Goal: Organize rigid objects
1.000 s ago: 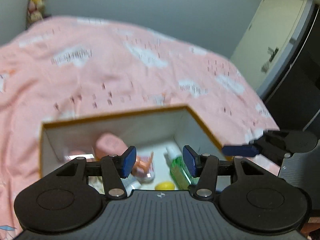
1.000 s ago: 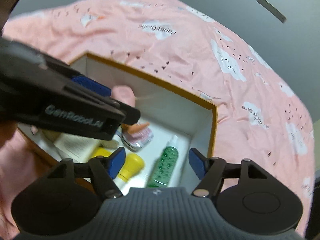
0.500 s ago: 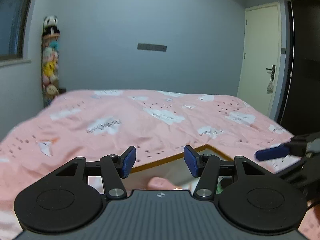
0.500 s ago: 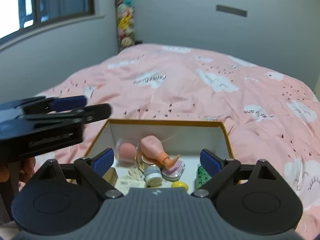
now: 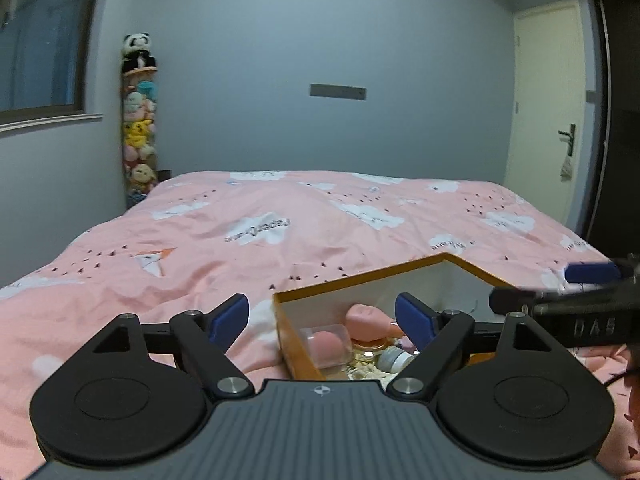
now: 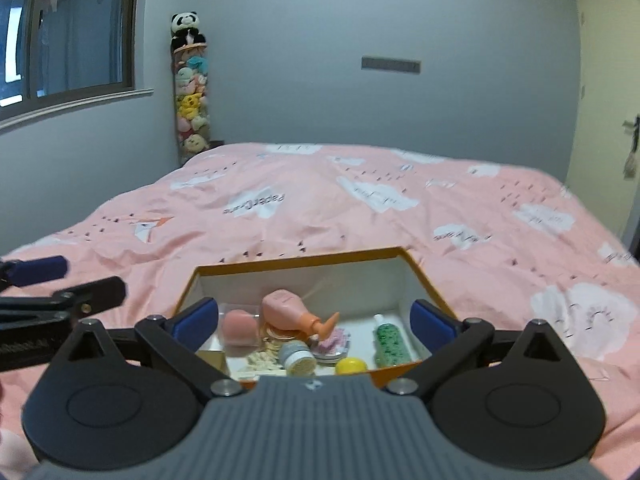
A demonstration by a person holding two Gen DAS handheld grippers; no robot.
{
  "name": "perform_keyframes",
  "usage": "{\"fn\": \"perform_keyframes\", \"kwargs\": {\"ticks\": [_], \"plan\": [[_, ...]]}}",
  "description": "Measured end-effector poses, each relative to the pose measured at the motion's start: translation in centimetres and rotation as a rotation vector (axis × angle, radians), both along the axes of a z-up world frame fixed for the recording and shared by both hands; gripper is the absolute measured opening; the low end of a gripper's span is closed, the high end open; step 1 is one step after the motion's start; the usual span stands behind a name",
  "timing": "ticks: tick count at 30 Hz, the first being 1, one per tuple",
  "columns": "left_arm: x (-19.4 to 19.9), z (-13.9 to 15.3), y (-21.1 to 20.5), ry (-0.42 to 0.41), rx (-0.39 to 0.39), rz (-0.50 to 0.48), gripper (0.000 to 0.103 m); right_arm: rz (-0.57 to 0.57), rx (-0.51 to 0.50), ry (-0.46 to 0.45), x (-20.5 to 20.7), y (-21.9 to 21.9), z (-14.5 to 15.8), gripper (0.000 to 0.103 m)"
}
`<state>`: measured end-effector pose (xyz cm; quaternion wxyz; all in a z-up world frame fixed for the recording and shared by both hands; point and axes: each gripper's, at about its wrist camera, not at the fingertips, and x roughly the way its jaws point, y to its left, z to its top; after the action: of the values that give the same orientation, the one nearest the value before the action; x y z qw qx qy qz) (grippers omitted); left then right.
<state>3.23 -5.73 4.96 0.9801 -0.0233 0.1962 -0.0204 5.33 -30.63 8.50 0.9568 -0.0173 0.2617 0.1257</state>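
Bedroom from the left wrist view: an orange-rimmed box (image 5: 400,280) sits on a pink bedspread (image 5: 280,232) printed "PaperCrane". Left gripper (image 5: 322,316) jaws are opening, empty, before the box.

Right wrist view: inside the box, a pink pump bottle (image 6: 286,308) lies tilted, nozzle toward the right wall; a green bottle (image 6: 390,340) lies lengthwise, cap toward the far wall. Right gripper (image 6: 314,320) is opening, holding nothing.
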Motion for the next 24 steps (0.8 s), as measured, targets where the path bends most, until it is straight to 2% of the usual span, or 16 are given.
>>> {"fn": "perform_keyframes", "kwargs": {"ticks": [1, 7, 12, 24], "plan": [[-0.1, -0.1, 0.1, -0.008, -0.005, 0.006, 0.103, -0.003, -0.004, -0.006, -0.5, 0.1, -0.2, 0.1], [0.1, -0.7, 0.4, 0.004, -0.025, 0.025, 0.103, 0.012, -0.002, 0.024, -1.8, 0.9, -2.0, 0.1], [0.2, -1.8, 0.8, 0.037, -0.045, 0.051, 0.103, 0.013, -0.007, 0.025, -1.6, 0.9, -2.1, 0.1], [0.1, -2.2, 1.4, 0.072, -0.031, 0.111, 0.103, 0.031, 0.001, 0.053, -0.9, 0.8, -2.3, 0.1]]}}
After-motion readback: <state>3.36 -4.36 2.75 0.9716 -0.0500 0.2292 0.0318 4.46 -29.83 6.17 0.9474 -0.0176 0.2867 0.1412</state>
